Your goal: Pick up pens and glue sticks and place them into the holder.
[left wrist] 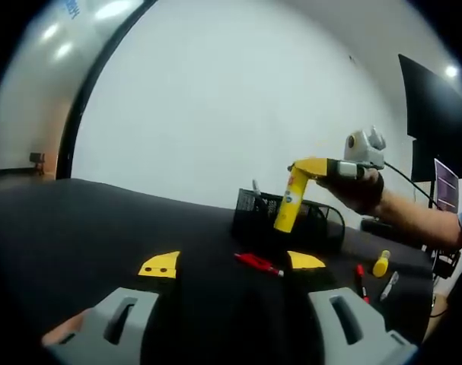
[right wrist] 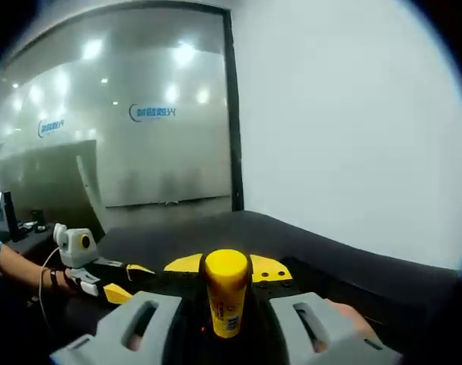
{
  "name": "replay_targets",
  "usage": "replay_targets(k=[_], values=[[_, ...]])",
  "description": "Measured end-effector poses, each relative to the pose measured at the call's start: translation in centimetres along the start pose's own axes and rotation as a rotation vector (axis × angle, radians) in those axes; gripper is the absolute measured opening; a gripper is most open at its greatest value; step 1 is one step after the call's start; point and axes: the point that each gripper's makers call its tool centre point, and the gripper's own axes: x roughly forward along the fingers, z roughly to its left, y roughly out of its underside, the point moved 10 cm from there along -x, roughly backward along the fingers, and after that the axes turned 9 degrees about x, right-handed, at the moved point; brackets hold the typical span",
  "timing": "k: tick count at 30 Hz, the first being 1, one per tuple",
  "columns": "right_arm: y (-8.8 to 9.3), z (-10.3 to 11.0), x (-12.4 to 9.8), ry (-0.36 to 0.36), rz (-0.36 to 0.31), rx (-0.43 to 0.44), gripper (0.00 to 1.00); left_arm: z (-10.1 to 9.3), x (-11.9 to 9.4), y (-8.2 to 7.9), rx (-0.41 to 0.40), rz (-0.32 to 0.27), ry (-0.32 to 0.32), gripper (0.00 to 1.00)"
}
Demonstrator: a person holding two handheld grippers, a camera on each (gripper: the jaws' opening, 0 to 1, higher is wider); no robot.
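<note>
**Glue stick held over the holder, drop still to come**

White wall and a black bench fill the left gripper view. On the bench stands a black mesh holder (left wrist: 291,220) with at least one pen already poking out of it. Just above the holder, the right gripper (left wrist: 305,169) comes in from the right, gripping a yellow glue stick (left wrist: 289,201) that hangs tilted, its lower end at the holder's rim. In front of the holder lies a red pen (left wrist: 259,264). To the right of the holder, well apart from it, lie another yellow glue stick (left wrist: 380,263), a second red pen (left wrist: 360,277) and a pale pen (left wrist: 390,285). The left gripper (left wrist: 234,323) has its jaws spread wide with nothing between them.

From this I judge the step to be the placing of the held glue stick. The next move calls for getting its lower end inside the rim, then letting go.

Seen from the right gripper view, the right gripper (right wrist: 227,319) is closed on the glue stick (right wrist: 227,293), which stands up between the jaws, cap end toward the camera. The holder beneath it is hard to make out. Beyond the glue stick and to its left, the left gripper (right wrist: 116,285) hovers, held by a hand.

Only the left gripper view gives the glue stick's place against the holder and what is left on the bench; the right gripper view gives the grip itself.
</note>
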Motion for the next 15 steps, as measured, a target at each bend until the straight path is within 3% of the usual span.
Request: replay_targets(k=[15], values=[[2.2, 0.2, 1.5, 0.031, 0.037, -0.027, 0.18, 0.0, -0.1, 0.2, 0.006, 0.005, 0.004, 0.52]])
